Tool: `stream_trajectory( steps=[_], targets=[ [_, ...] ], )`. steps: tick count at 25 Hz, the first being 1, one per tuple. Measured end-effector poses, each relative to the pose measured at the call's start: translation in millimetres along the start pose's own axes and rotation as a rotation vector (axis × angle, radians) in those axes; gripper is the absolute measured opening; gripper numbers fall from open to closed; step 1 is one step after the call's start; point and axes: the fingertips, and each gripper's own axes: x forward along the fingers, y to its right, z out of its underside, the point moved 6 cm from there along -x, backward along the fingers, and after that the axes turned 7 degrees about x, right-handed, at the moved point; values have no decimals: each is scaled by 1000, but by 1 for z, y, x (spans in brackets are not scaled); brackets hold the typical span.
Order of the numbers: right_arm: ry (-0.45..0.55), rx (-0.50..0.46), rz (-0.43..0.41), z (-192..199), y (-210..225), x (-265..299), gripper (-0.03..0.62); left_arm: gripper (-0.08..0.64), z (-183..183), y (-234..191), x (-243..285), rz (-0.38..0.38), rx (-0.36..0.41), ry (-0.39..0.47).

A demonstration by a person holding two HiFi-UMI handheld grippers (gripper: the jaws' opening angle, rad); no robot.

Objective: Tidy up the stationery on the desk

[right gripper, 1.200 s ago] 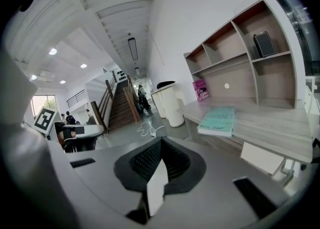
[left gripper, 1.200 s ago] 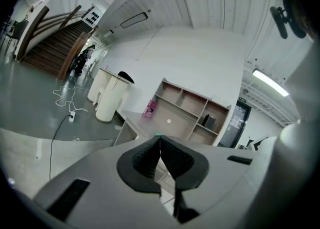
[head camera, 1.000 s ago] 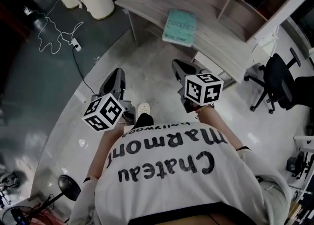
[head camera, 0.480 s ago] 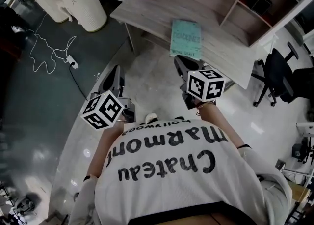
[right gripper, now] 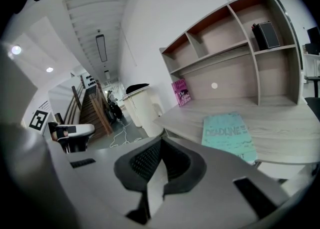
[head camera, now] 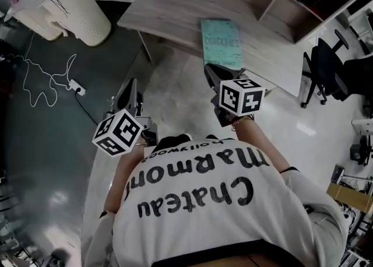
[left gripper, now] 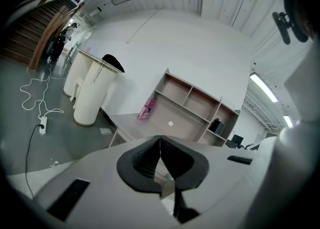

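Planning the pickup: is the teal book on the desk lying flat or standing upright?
Lying flat: the teal book rests cover-up on the desk, its title showing in the head view and right gripper view.

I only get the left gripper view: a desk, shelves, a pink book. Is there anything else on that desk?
Observer: Yes. A teal book lies flat near the front edge of the desk.
Operator: Does it have a title?
Observer: The right gripper view shows DEADLINE in large letters on its cover.
Operator: Is the other claw holding something?
Observer: No. The right gripper has its jaws together with nothing between them, and it points toward that book.
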Motion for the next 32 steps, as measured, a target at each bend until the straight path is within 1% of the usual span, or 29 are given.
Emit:
stream_trajectory(
  steps=[6, 11, 14, 17, 19, 22, 24, 27, 30, 32],
  targets=[
    [-32, 16, 41, 10, 7, 18, 14, 15, 8, -12, 13, 68, -10, -63],
    [-46, 34, 66, 11, 14, 32, 14, 15, 14, -23, 16, 112, 5, -107],
    [-60, 29, 70, 11, 17, 38, 14, 15, 22, -28, 17, 131, -17, -149],
    [-61, 14, 92, 9, 24, 44, 14, 15, 30, -36, 20, 114, -34, -182],
    [-43, 10, 117, 6, 28, 47, 14, 15, 33, -42, 23, 99, -35, -199],
    [-28, -2, 147, 3, 35, 54, 14, 15, 33, -47, 30, 113, -18, -212],
    [-41, 2, 166, 3, 41, 60, 14, 15, 31, -49, 37, 127, -6, -222],
    [-65, 16, 205, 5, 51, 69, 14, 15, 30, -56, 46, 138, -6, -241],
    [-85, 34, 248, 6, 60, 80, 14, 15, 29, -71, 57, 126, -22, -268],
    [-109, 29, 283, 7, 66, 87, 14, 15, 27, -82, 64, 118, -30, -285]
  ],
)
